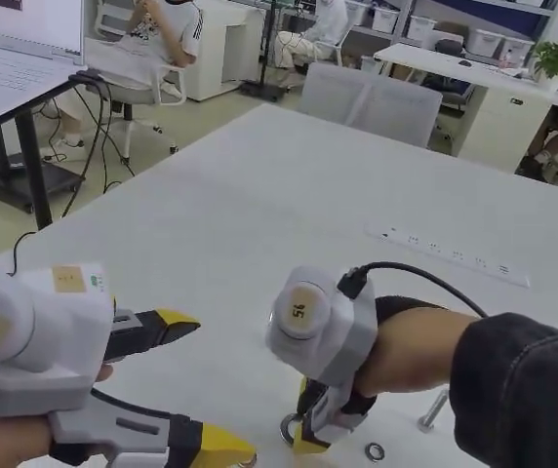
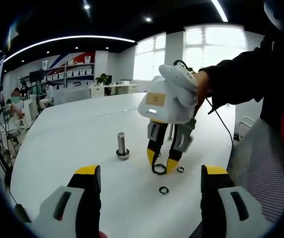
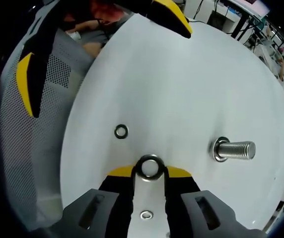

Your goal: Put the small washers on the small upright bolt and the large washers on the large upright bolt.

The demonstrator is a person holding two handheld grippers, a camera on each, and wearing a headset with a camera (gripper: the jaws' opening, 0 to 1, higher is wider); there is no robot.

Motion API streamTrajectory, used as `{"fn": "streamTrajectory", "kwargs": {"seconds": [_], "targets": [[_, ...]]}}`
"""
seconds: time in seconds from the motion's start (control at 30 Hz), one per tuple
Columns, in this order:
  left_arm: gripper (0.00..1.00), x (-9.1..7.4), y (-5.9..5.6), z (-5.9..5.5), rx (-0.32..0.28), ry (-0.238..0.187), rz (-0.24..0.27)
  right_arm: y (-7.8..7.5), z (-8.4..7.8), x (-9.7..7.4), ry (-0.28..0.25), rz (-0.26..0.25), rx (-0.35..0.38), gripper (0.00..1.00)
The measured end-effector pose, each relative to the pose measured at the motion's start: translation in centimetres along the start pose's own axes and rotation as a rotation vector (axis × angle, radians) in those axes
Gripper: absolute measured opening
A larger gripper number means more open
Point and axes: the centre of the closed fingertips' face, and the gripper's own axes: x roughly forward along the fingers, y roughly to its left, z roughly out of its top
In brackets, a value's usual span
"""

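The right gripper (image 3: 149, 172) is gripping a large washer (image 3: 149, 166) between narrowed jaws, low over the table (image 3: 181, 74). The large bolt (image 3: 234, 149) is standing upright nearby, apart from the gripper. Two small washers (image 3: 121, 131) are lying loose on the table, near the jaw tips. The left gripper (image 1: 204, 385) is hovering apart, jaws spread wide, holding nothing.

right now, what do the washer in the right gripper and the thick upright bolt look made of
Washer held by the right gripper: probably steel, a bright grey ring with a sheen. Large bolt: probably plated steel, silvery, glinting along its threads.
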Motion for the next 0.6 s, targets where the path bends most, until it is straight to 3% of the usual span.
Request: {"fn": "streamTrajectory", "kwargs": {"seconds": [0.6], "targets": [[0.82,0.21,0.08,-0.08,0.001,0.009,-0.008,-0.49,-0.98,-0.65,0.010,-0.008,0.018,0.24]]}}
